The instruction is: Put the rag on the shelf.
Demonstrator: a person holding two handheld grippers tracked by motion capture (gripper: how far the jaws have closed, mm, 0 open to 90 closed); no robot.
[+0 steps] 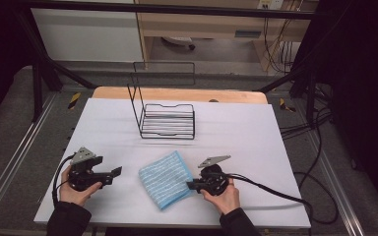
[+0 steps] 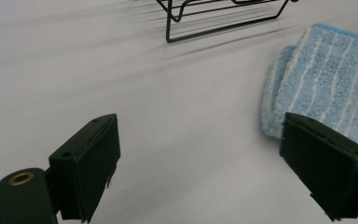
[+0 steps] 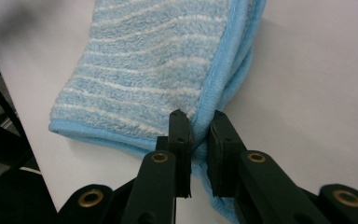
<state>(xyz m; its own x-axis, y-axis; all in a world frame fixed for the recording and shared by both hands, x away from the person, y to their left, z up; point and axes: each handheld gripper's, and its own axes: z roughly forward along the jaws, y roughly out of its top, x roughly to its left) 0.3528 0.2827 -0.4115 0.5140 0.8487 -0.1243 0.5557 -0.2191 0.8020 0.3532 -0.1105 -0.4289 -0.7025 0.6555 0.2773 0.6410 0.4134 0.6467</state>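
On white tabletop (image 1: pixel 256 147): folded blue towel (image 1: pixel 166 179), wire rack (image 1: pixel 168 120); cabinets behind.

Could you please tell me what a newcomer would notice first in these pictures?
A folded blue striped towel lies near the front of the white table, and the right claw is shut on its edge. Behind it, mid-table, stands an empty black wire rack. The left claw is open over bare table, left of the towel.
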